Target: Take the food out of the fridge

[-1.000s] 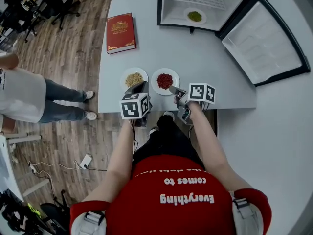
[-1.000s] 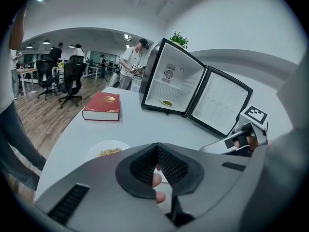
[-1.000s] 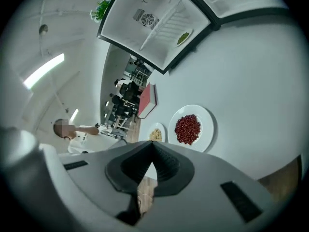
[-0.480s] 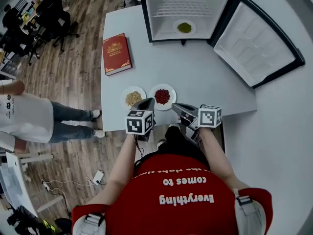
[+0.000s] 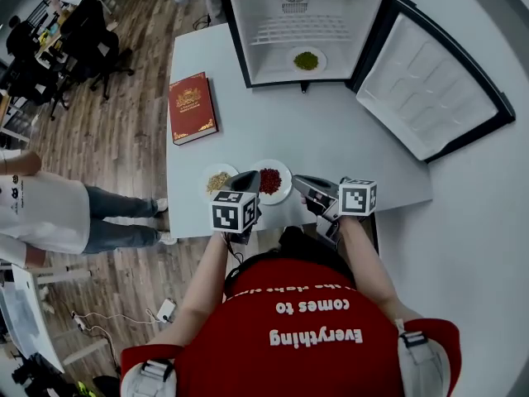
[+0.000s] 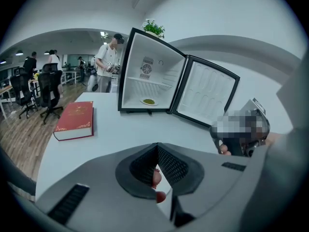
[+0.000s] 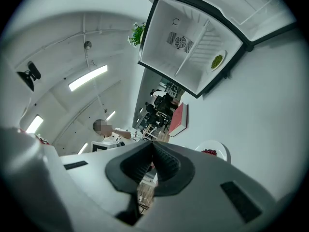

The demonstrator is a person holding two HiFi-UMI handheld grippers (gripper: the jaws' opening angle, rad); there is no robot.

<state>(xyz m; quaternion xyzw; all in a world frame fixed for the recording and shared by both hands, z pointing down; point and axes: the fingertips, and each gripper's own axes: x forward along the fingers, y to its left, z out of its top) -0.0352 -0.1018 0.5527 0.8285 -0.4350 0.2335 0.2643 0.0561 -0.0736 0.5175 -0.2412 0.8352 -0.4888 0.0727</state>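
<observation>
The small fridge (image 5: 302,31) stands open at the table's far edge, its door (image 5: 430,89) swung out to the right. On its shelf lies a plate of green food (image 5: 306,59), which also shows in the left gripper view (image 6: 148,101) and in the right gripper view (image 7: 217,60). A plate of beige food (image 5: 216,181) and a plate of red food (image 5: 272,180) rest near the table's front edge. My left gripper (image 5: 245,182) hangs between them, shut and empty (image 6: 157,162). My right gripper (image 5: 299,184) is just right of the red plate, also shut and empty (image 7: 153,159).
A red book (image 5: 191,107) lies on the white table (image 5: 347,139) at the left. A person in a white shirt (image 5: 41,209) stands on the wooden floor to the left. Office chairs (image 5: 78,44) stand further back.
Both grippers have drawn back from the two plates toward the table's front edge, and the right one has risen and rolled. The view now takes in the whole fridge.
</observation>
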